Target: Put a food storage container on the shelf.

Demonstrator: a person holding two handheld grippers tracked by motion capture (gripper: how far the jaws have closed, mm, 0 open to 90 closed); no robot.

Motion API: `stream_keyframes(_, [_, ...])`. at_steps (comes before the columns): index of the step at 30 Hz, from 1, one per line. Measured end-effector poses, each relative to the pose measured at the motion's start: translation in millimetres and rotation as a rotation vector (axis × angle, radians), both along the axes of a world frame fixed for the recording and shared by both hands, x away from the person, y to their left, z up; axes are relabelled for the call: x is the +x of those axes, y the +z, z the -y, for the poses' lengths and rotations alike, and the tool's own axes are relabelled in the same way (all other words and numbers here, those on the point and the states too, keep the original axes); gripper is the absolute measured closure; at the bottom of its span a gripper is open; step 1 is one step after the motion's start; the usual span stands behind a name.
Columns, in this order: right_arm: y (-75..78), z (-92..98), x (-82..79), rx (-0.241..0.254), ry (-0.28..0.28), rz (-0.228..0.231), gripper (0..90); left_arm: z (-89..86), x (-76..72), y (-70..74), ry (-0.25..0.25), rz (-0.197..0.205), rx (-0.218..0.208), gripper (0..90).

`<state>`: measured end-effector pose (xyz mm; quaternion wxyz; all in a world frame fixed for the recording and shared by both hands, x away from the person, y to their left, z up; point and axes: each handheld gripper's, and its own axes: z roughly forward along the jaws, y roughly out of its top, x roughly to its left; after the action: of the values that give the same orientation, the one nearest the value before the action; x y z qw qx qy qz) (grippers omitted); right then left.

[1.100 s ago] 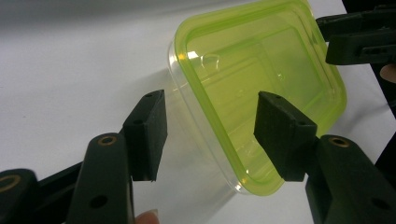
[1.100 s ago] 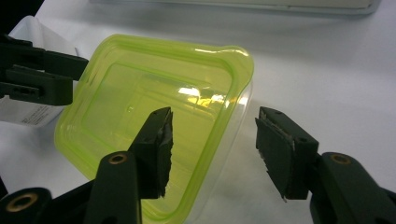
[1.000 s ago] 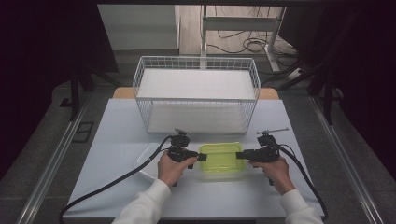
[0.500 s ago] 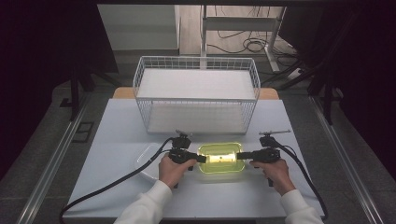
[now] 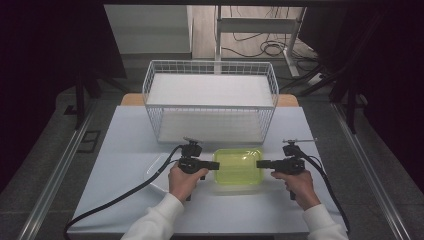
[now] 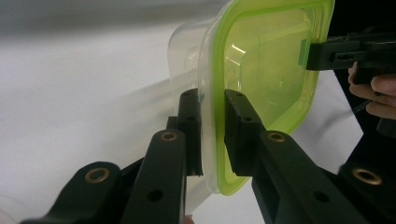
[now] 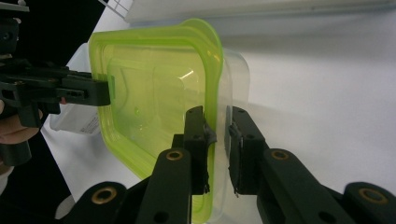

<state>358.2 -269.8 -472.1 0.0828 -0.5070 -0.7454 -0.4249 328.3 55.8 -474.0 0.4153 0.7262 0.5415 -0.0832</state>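
The clear plastic container (image 5: 238, 166) with its translucent yellow-green lid (image 6: 268, 70) is seen on the white table (image 5: 125, 145), just in front of the white wire basket (image 5: 210, 102). Its clear body is largely hidden under the lid in the high view and is made out better in the gripper views, where a rounded, glossy wall is seen behind the lid's raised rim. Whether the container rests on the table or is lifted slightly cannot be told.

The left gripper (image 6: 212, 135) is held at the container's left edge, with the lid's rim and the wall below it set between its matte black jaws, which are narrowly spaced; firm contact on both sides cannot be confirmed. The right gripper (image 7: 217, 149) is held at the opposite edge, its jaws likewise narrow around the rim, with a slim gap visible beside one pad.

A clear plate (image 5: 159, 172) lying left of the container is partly covered by the left hand (image 5: 184, 181) and is hard to make out against the table. The right hand (image 5: 299, 184) is seen on its grip, with a black cable trailing off.
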Motion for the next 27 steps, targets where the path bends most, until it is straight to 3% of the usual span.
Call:
stream_keyframes(6, [16.9,-3.8,-7.6,-0.016,0.017,0.087,78.3,-4.3,-8.5,14.6,0.010,0.079,-0.008,78.3])
stream_keyframes(12, [30.3,-8.2,-13.6,-0.001,0.035,0.159,78.2,-13.0,-15.4,32.4,0.006,0.155,-0.027,78.5])
stream_keyframes(19, [42.9,-15.8,-19.4,-0.027,0.049,0.223,78.1,-18.3,-19.6,41.2,0.005,0.205,-0.019,79.0])
stream_keyframes(27, [55.3,-17.1,-23.4,-0.025,0.054,0.273,78.2,-23.1,-22.1,49.8,-0.008,0.249,-0.041,78.9])
